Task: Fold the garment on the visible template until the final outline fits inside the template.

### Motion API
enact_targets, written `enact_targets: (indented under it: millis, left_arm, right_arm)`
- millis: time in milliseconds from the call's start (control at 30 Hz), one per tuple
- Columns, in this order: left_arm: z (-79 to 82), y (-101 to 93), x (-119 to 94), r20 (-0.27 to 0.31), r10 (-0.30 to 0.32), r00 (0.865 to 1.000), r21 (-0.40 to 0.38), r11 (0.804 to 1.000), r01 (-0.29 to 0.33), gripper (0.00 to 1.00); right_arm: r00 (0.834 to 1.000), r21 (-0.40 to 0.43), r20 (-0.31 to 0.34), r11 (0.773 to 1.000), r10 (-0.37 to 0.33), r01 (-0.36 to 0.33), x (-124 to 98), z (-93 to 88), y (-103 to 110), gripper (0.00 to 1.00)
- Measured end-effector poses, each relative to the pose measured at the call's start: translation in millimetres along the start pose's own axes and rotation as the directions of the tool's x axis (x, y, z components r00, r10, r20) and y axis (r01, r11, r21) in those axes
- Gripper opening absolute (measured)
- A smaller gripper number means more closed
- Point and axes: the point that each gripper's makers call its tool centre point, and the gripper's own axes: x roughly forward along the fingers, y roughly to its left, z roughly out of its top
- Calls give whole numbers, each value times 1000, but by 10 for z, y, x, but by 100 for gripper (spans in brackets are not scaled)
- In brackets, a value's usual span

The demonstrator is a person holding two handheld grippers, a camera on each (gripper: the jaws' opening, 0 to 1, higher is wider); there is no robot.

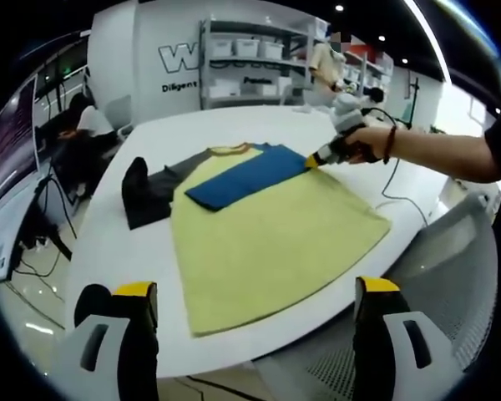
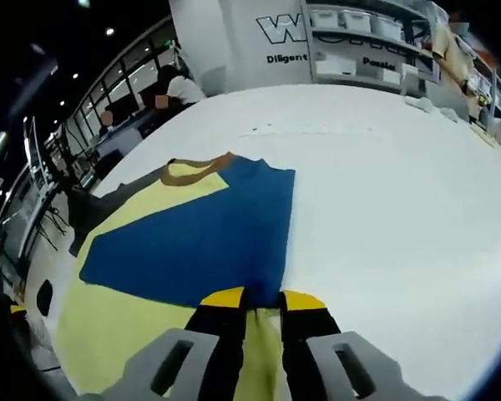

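A yellow shirt (image 1: 267,242) lies flat on the white table (image 1: 234,125), with a brownish collar (image 1: 231,150) and a dark grey sleeve (image 1: 150,192) spread out to the left. Its blue sleeve (image 1: 242,177) is folded across the chest. In the left gripper view, a person's hand holds my right gripper (image 1: 315,160) at the sleeve's end. In the right gripper view, the right gripper (image 2: 263,302) is shut on the edge of the blue sleeve (image 2: 192,242), beside the collar (image 2: 192,170). My left gripper (image 1: 255,292) hovers wide open above the shirt's hem, at the table's near edge.
A cable (image 1: 392,180) trails over the table's right side. A white mesh chair (image 1: 451,276) stands at the near right. People sit at desks with monitors (image 1: 12,134) on the left. Shelves with white bins (image 1: 250,63) line the back wall.
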Motion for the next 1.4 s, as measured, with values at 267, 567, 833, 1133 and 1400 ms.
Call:
enact_targets:
  millis: [267, 567, 833, 1133, 1400]
  left_arm:
    - [1, 18, 1, -3, 2, 1000, 6, 1000, -2, 94]
    - [-7, 25, -11, -10, 2, 1000, 11, 1000, -2, 94]
    - [-8, 21, -8, -9, -1, 1000, 10, 1000, 1, 94]
    - [-3, 0, -10, -9, -3, 1000, 8, 1000, 3, 94]
    - [-10, 1, -13, -11, -3, 1000, 6, 1000, 3, 93]
  right_arm:
    - [999, -68, 2, 997, -37, 37, -25, -40, 1, 0]
    - [1000, -100, -12, 995, -17, 16, -49, -39, -45, 0]
    - [999, -120, -14, 992, -31, 30, -82, -31, -240, 0]
    - [998, -148, -22, 988, -51, 47, -137, -20, -450, 0]
    - [998, -156, -10, 986, -65, 63, -180, -21, -618, 0]
